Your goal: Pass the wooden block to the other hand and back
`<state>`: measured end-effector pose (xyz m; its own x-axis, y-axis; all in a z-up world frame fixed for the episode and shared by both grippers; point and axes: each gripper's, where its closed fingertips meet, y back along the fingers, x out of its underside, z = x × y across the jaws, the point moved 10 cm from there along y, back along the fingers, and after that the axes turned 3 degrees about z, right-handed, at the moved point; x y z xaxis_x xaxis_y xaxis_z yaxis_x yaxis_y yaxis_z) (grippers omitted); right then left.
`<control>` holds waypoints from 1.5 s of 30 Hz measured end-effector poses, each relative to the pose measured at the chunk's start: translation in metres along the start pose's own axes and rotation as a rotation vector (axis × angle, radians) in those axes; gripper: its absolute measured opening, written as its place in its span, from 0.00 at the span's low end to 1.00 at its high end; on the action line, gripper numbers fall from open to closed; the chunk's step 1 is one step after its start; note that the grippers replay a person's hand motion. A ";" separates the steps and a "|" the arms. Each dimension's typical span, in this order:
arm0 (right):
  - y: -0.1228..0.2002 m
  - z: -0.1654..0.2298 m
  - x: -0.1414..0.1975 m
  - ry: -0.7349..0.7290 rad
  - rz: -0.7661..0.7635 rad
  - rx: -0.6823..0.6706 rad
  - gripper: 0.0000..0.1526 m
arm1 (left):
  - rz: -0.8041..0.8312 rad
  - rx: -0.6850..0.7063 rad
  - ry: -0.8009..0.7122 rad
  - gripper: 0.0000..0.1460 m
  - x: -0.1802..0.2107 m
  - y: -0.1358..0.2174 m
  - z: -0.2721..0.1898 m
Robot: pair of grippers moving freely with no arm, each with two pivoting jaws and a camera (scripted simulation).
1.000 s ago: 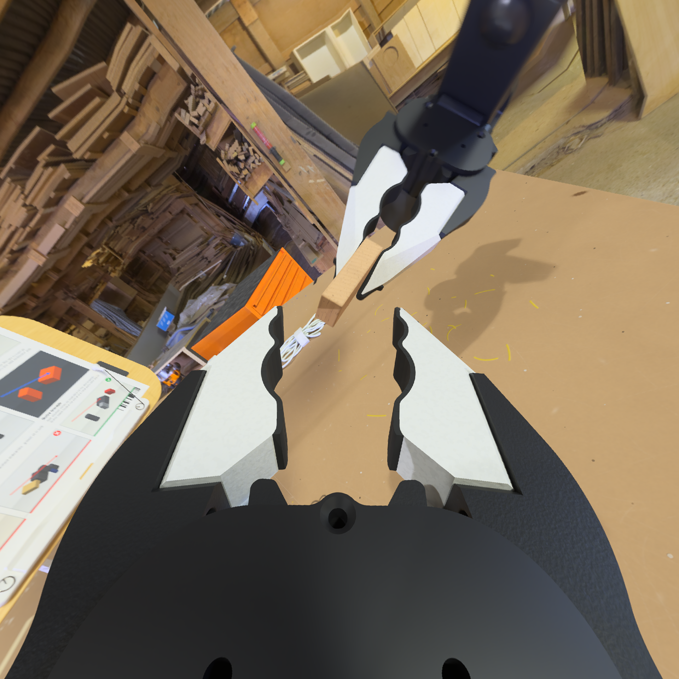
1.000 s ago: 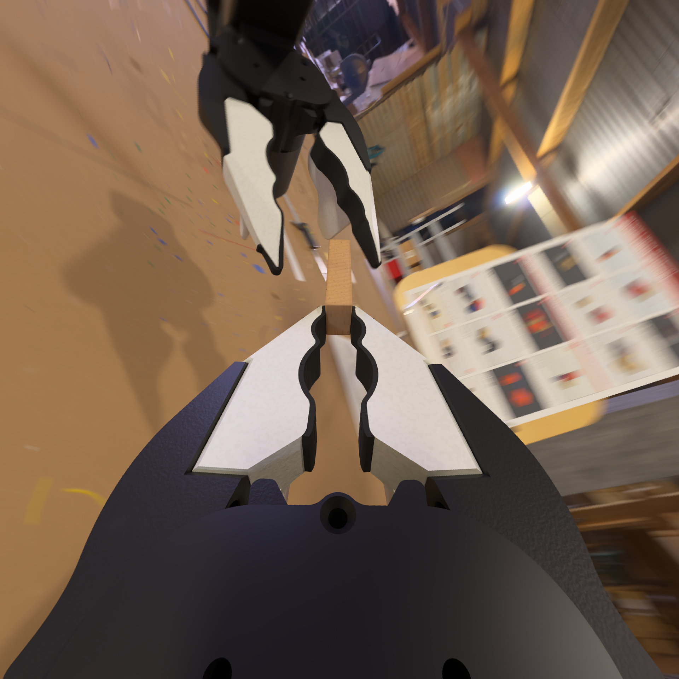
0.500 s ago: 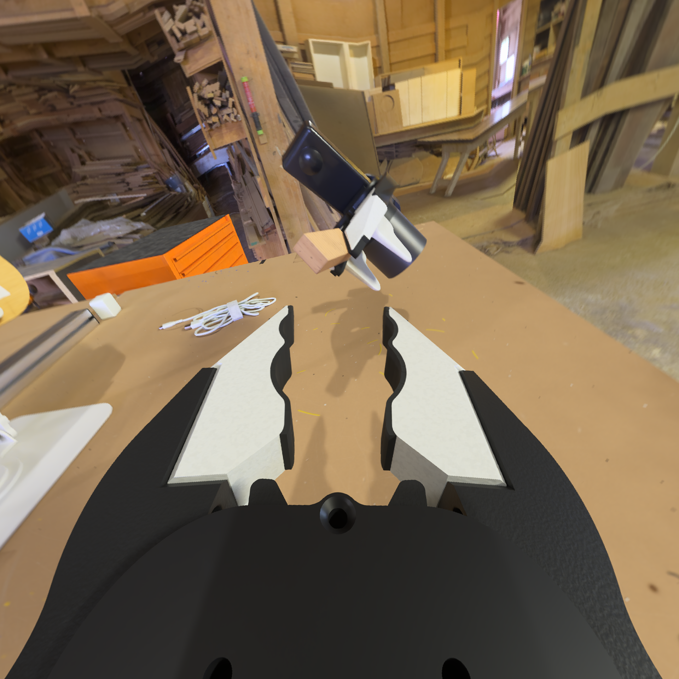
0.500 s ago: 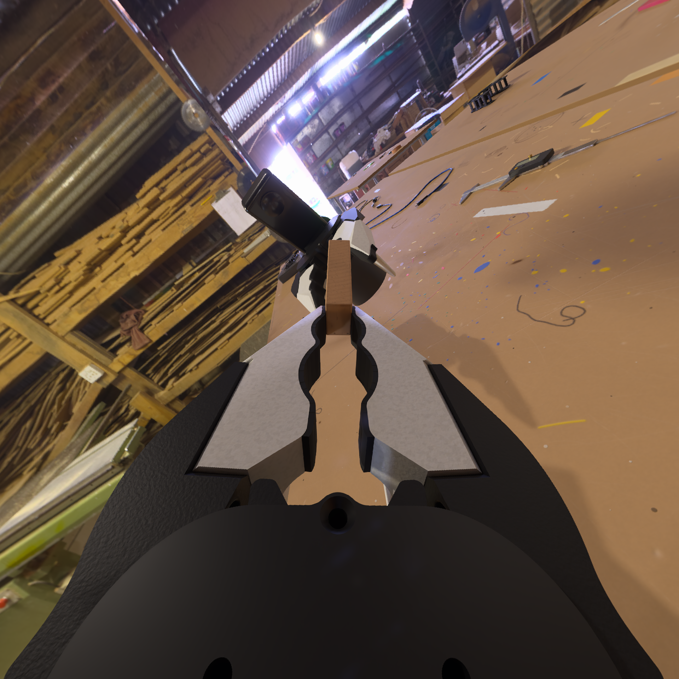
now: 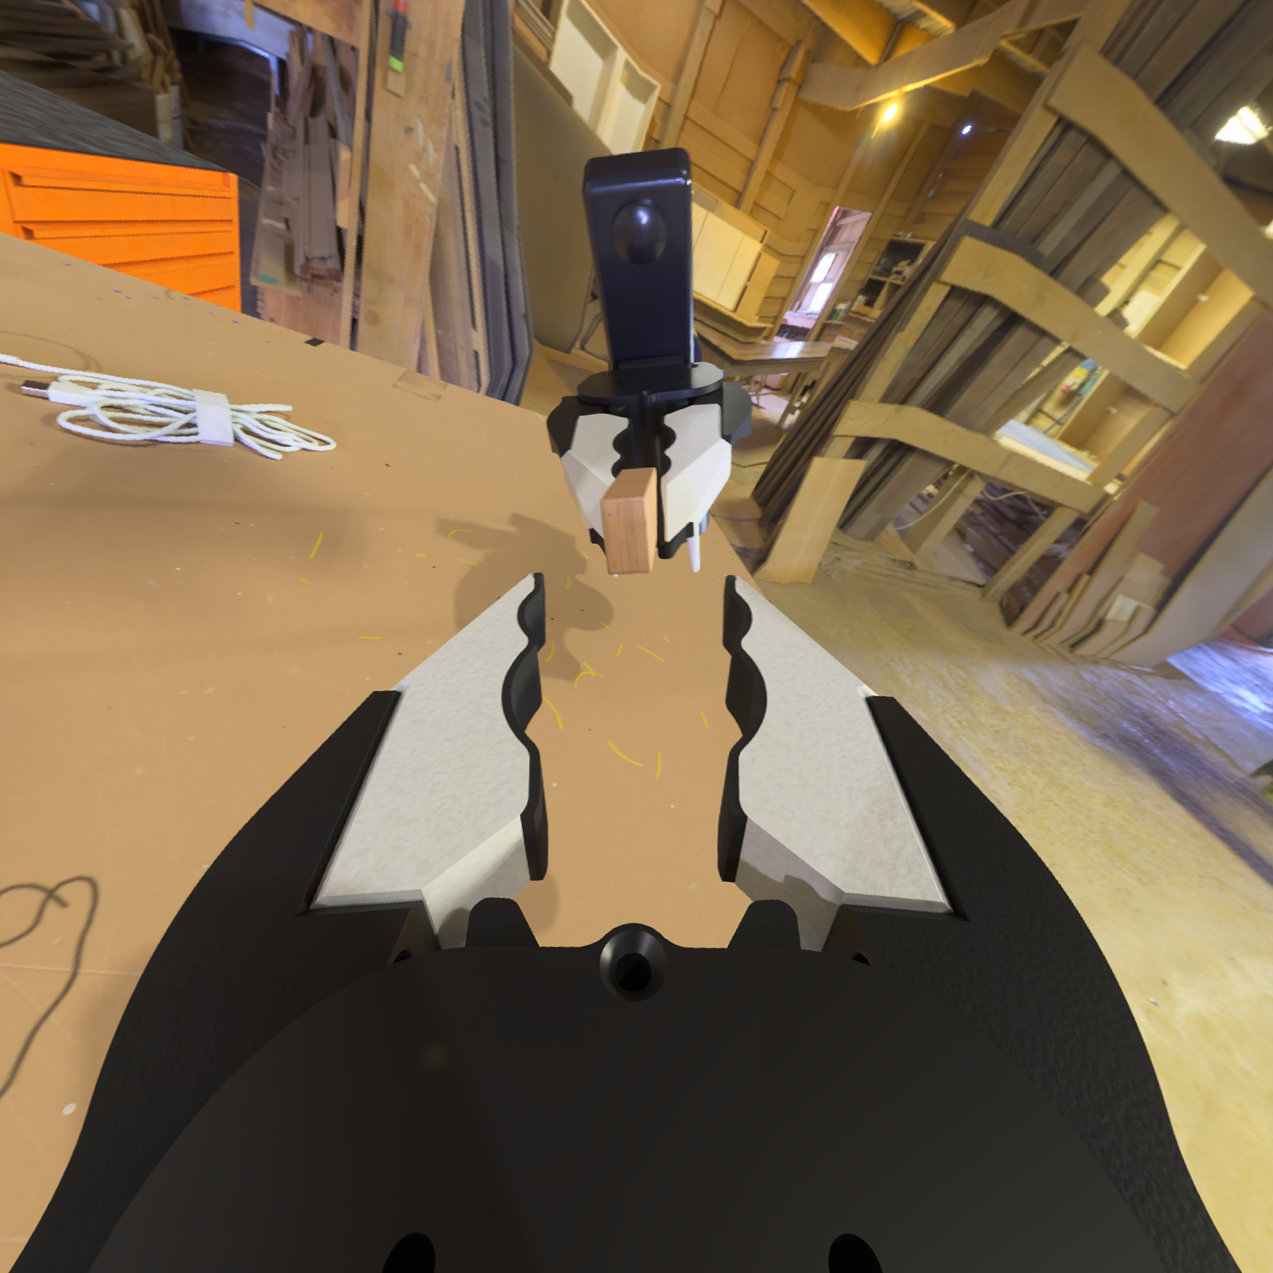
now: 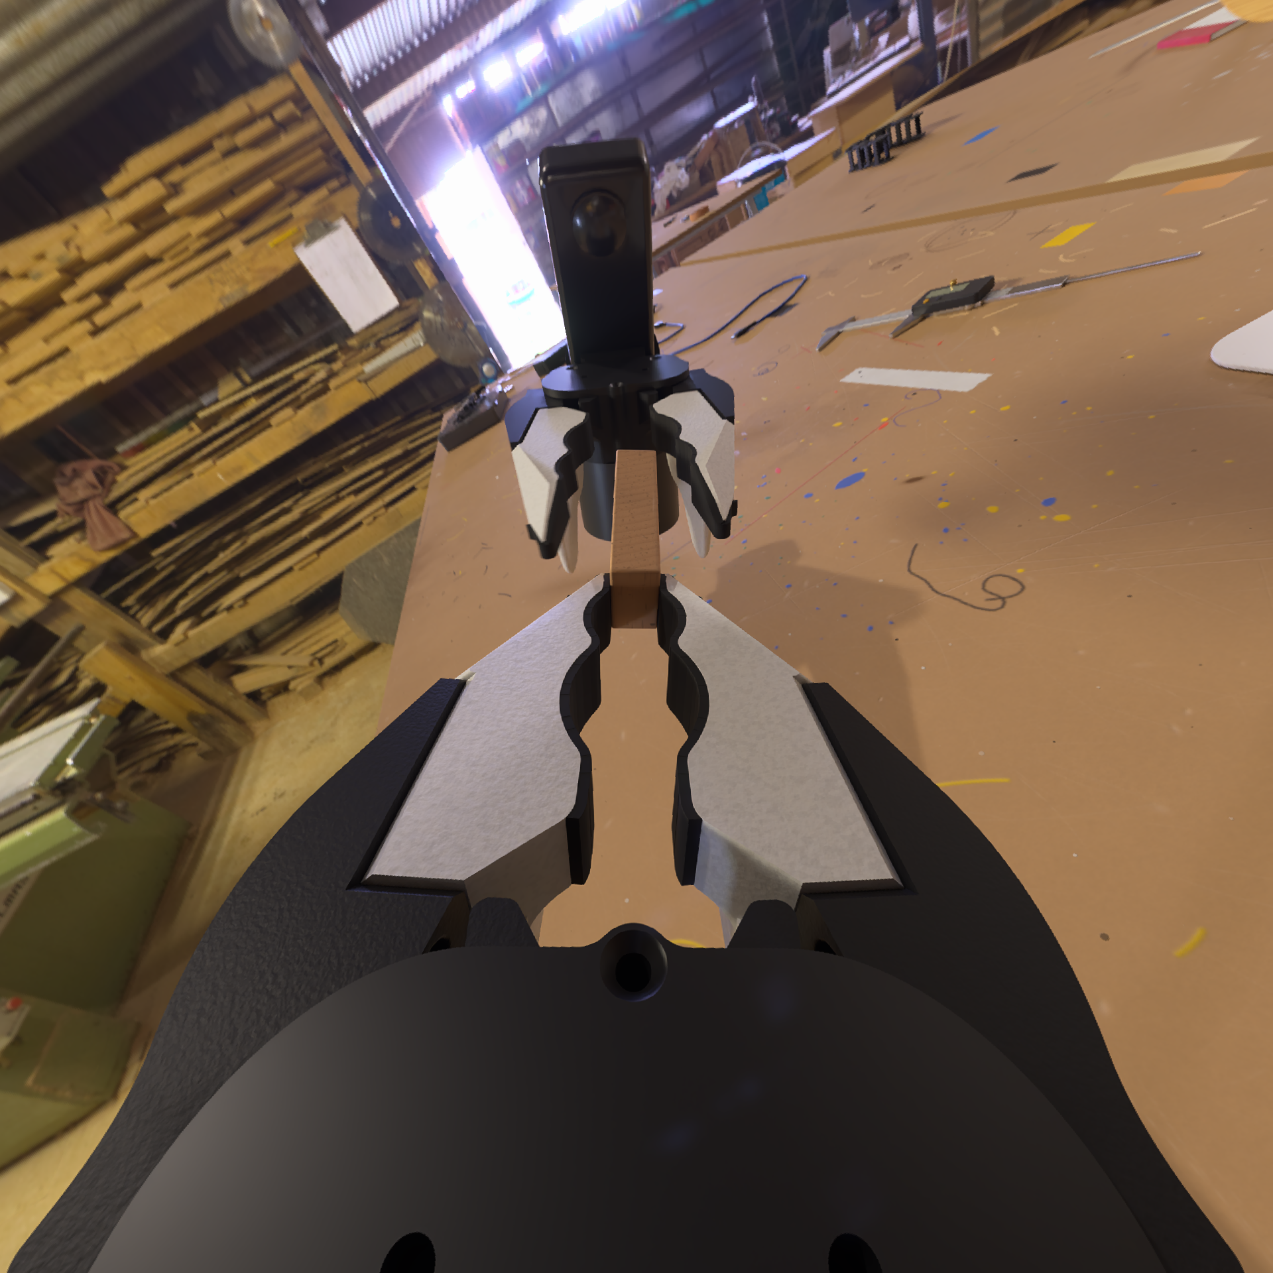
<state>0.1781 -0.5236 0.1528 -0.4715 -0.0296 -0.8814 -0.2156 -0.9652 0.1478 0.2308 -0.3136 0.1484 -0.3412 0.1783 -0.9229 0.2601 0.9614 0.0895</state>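
Observation:
The wooden block (image 6: 634, 530) is a short light-brown bar held at one end by my right gripper (image 6: 635, 592), which is shut on it above the brown table (image 6: 1033, 654). The block points straight ahead at my left gripper (image 6: 632, 551), which faces it with its jaws open. In the left wrist view my left gripper (image 5: 632, 582) is open and empty. The block's square free end (image 5: 628, 523) sits just beyond its fingertips, in line with the gap. The right gripper (image 5: 644, 496) is behind the block. I cannot tell whether the block's tip has entered the gap.
A coiled white cable (image 5: 193, 420) lies on the table to the left, with an orange cabinet (image 5: 117, 227) behind it. The table edge (image 5: 792, 620) drops off to the right. A digital caliper (image 6: 957, 299), a white strip (image 6: 913, 379) and a blue cable (image 6: 758, 303) lie farther off.
Both grippers have swung round and now face each other squarely. The block's free end has lined up with the left gripper's gap. The right stays shut on it, the left stays open.

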 end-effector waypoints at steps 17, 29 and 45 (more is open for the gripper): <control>0.007 -0.002 0.001 0.217 0.047 0.235 0.40 | 0.111 -0.169 -0.255 0.08 0.003 0.005 0.000; 0.061 -0.035 0.002 0.201 -0.020 0.766 0.31 | -0.233 -0.465 -0.231 0.08 -0.017 0.068 0.016; -0.020 0.029 0.015 1.086 0.189 0.641 0.46 | -0.005 -0.170 0.154 0.08 0.008 0.013 0.020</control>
<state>0.1507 -0.4975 0.1494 0.3339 -0.6417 -0.6904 -0.7378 -0.6338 0.2322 0.2498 -0.3044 0.1344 -0.4797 0.1909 -0.8564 0.1068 0.9815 0.1589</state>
